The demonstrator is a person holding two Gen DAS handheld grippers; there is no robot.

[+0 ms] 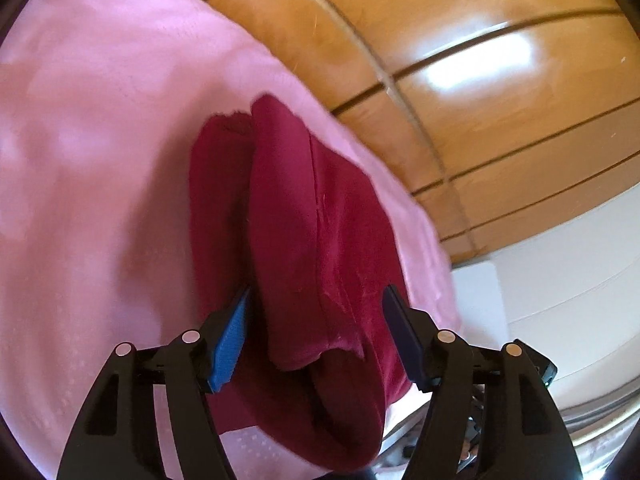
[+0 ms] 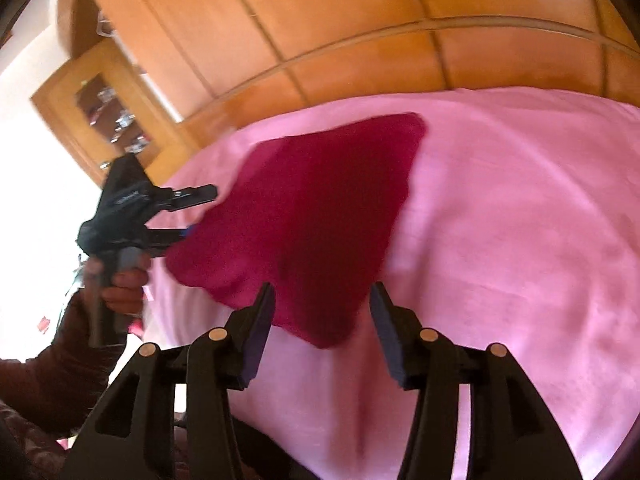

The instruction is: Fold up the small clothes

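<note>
a: wooden panelled wall at twelve o'clock, pink bedspread filling everything below it. the dark red garment lies folded on the spread, its near corner pointing to six o'clock in the right wrist view.

b: both grippers look let go. the right gripper has its jaws apart, straddling that near corner without pressing it.

a: and the left gripper?

b: jaws wide too, cloth lying loose between them. i'd back both straight out so no pad drags the fold open, then press the layers flat.

a: pose?

b: both tilt downward at the bed. the person's hand grips the left handle at nine o'clock, sleeve below.
</note>
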